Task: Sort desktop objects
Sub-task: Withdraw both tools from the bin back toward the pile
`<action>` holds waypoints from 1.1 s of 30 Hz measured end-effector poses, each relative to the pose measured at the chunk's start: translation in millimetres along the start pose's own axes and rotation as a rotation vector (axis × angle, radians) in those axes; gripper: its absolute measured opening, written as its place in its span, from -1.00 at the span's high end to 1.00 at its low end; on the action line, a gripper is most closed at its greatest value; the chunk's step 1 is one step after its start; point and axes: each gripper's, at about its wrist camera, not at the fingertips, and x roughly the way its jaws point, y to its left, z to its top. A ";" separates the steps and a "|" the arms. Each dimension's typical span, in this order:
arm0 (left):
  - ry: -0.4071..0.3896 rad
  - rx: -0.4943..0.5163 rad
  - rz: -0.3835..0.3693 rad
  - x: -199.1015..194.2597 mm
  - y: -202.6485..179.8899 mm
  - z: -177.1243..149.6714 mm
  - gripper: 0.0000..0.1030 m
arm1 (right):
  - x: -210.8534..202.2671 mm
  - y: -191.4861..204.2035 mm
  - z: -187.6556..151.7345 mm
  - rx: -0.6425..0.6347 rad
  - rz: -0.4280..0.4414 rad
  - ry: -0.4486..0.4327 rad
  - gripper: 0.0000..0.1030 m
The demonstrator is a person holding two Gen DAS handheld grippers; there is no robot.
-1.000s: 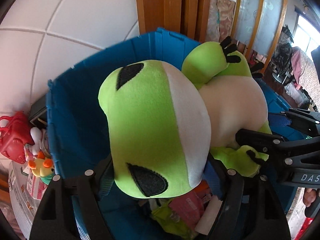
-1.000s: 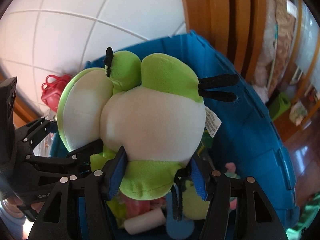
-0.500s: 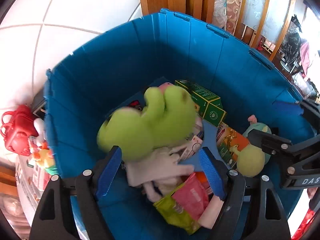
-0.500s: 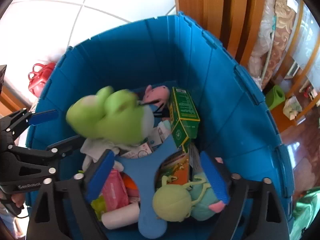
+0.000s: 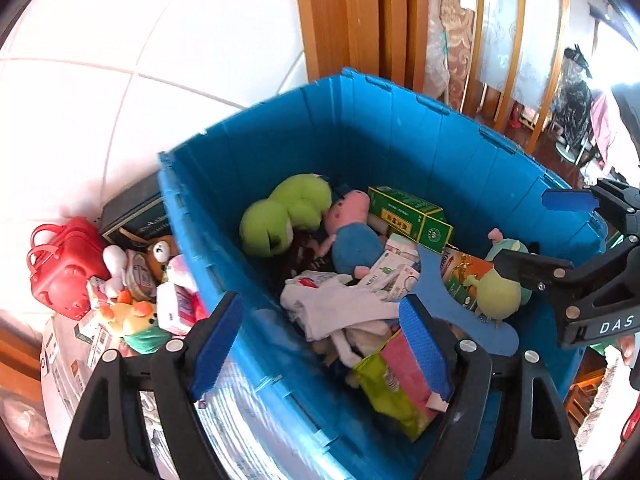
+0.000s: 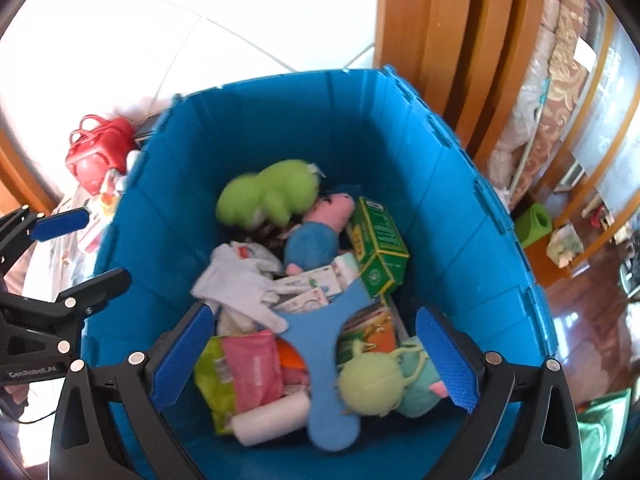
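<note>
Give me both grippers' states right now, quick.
Left gripper: open, holding nothing.
Right gripper: jaws just opened wide, nothing between them; the green frog plush lies in the blue bin.

1. The green frog plush, gripped by both tools 1 second ago, now lies inside the blue bin.
2. The right hand-held gripper has just been opening; its jaws stand empty.
3. The left hand-held gripper is empty too.
</note>
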 end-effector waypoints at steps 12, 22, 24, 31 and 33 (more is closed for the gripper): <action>-0.226 -0.095 0.124 -60.2 89.5 -74.0 -0.86 | -33.5 93.7 -10.0 -0.037 0.079 -0.111 -1.00; -0.232 -0.212 0.253 -71.7 216.5 -161.1 -0.86 | -45.0 194.2 -18.3 -0.078 0.144 -0.254 -1.00; -0.218 -0.212 0.293 -69.3 236.8 -178.5 -0.86 | -43.0 213.8 -19.2 -0.092 0.164 -0.276 -1.00; -0.148 -0.280 0.401 -50.3 314.0 -240.9 -0.86 | -5.8 287.0 -11.5 -0.137 0.236 -0.278 -1.00; -0.121 -0.321 0.408 -38.9 334.8 -256.2 -0.86 | 10.3 302.7 -11.0 -0.151 0.221 -0.273 -1.00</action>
